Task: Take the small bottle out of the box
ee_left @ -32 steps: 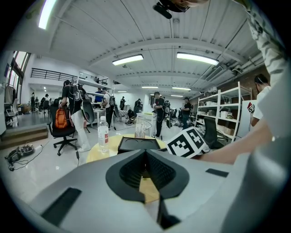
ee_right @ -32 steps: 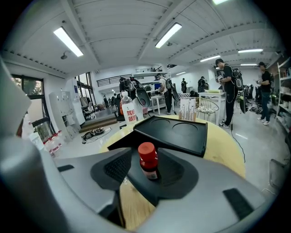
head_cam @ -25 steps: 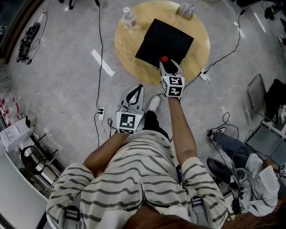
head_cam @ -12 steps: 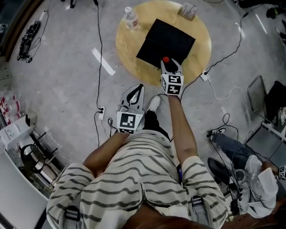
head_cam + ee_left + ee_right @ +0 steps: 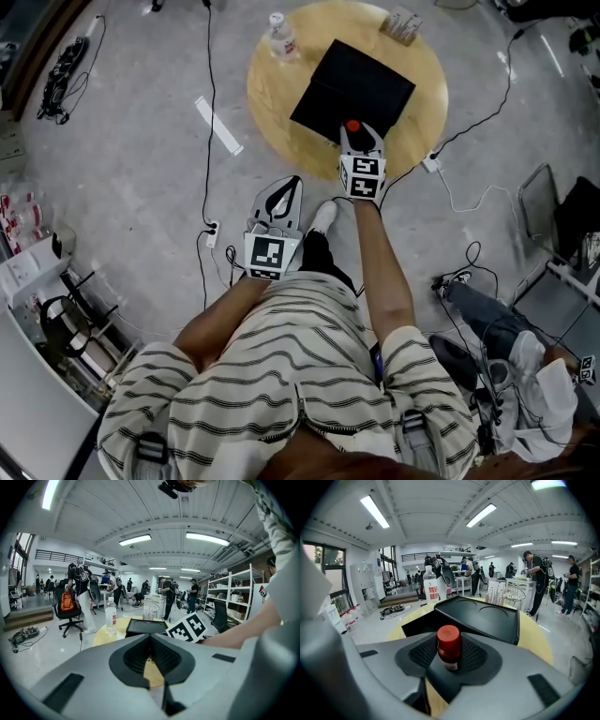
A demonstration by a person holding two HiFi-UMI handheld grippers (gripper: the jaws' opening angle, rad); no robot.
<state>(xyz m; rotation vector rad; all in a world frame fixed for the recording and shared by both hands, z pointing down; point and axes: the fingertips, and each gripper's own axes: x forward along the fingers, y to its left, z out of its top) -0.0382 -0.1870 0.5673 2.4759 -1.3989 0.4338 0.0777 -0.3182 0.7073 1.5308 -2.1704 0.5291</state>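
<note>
A small bottle with a red cap [image 5: 449,648] stands upright between the pads of my right gripper [image 5: 449,660]. The jaws are closing, and both pads lie against the bottle's sides. In the head view the red cap [image 5: 352,126] shows just ahead of the right gripper [image 5: 359,141], at the near edge of the open black box [image 5: 361,80]. The box [image 5: 487,616] lies on a round wooden table [image 5: 272,103] with its lid folded back. My left gripper [image 5: 284,187] hangs shut and empty over the floor, short of the table. Its pads [image 5: 161,656] meet in a V.
A clear water bottle [image 5: 281,37] stands at the table's far left edge, and a small pack [image 5: 401,23] at the far right. Cables [image 5: 208,112] and a power strip [image 5: 431,162] lie on the floor round the table. A seated person [image 5: 506,337] is at the right.
The right gripper stays at the box's near edge with the red cap between its jaws. The whole view has drifted slightly. The left gripper has not moved.
</note>
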